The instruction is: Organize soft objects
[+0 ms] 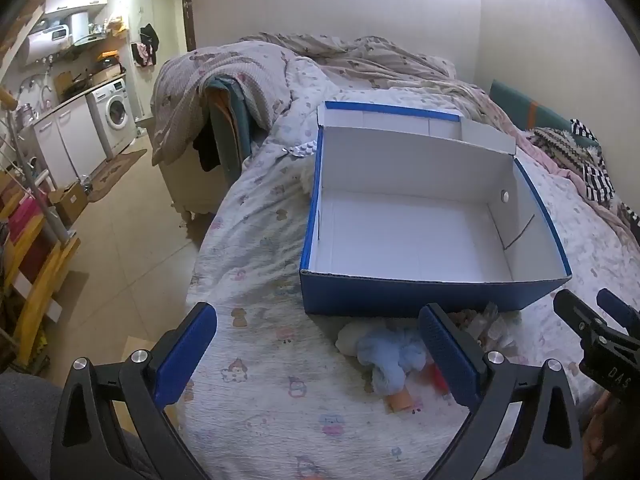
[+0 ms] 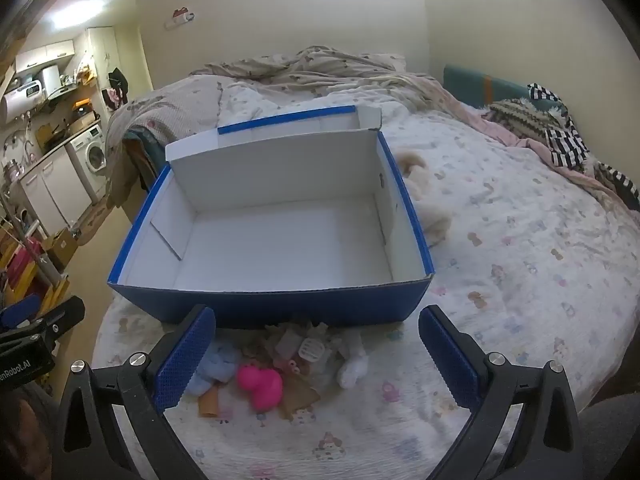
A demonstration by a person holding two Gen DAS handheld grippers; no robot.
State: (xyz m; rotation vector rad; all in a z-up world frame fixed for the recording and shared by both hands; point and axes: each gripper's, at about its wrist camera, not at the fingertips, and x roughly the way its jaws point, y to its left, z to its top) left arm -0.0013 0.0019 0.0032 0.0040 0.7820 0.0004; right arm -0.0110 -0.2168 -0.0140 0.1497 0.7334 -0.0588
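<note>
Two claws hang over the near edge of the bed, both tilted down toward it and both spread wide with nothing between their blue pads. That fits a start: neither has committed to anything yet, and the wide spread suits bulky, squashy things. The left claw [image 1: 318, 354] looks past a fluffy pale-blue toy [image 1: 390, 356], which lies just ahead of its right finger. The right claw [image 2: 318, 354] looks down on the same small heap, where a bright pink toy [image 2: 260, 386] lies between its fingers' line of sight, a small white plush toy [image 2: 354, 366] sits to the right of it, and scraps of clear packaging and brown bits are mixed in.

All of these lie on the bedsheet [image 2: 500, 280] right against the near wall of an open blue box [image 2: 280, 304], white inside and bare, its lid folded back. Set this close to the heap, the box is probably meant to receive them, so each lift would be short. Beyond the box on its right, a cream plush toy [image 2: 424, 200] rests against the box's side, well apart from the heap.
</note>
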